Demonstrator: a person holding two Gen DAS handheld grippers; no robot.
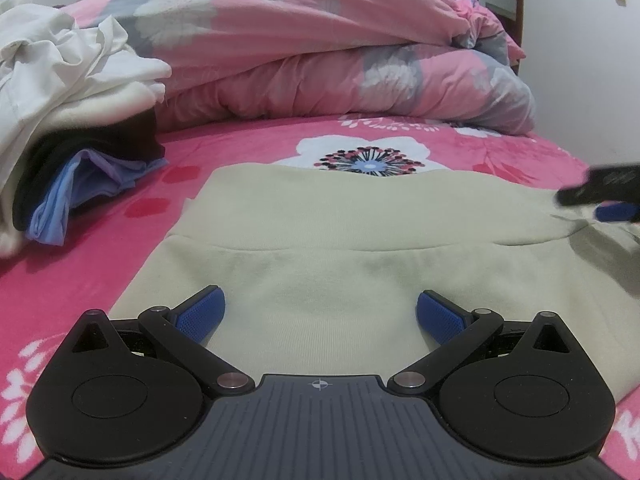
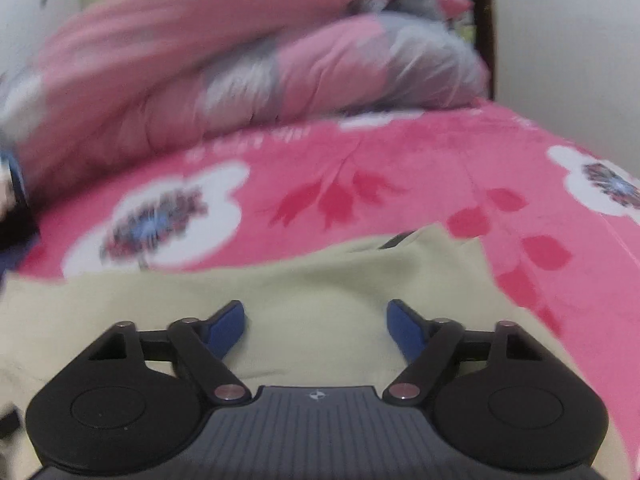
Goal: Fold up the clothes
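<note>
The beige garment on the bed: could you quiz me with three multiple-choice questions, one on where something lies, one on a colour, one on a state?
1. Where is the clothes pile in the left wrist view?
A. left of the beige garment
B. on top of it
C. under the quilt

2. What colour are the pads?
A. red
B. blue
C. white

3. How do the left gripper jaws stand?
A. clamped on cloth
B. open above the garment
C. holding a sock

Answers: A, the pile sits at the left edge; B, blue pads show; B, the jaws stand apart with nothing gripped.
</note>
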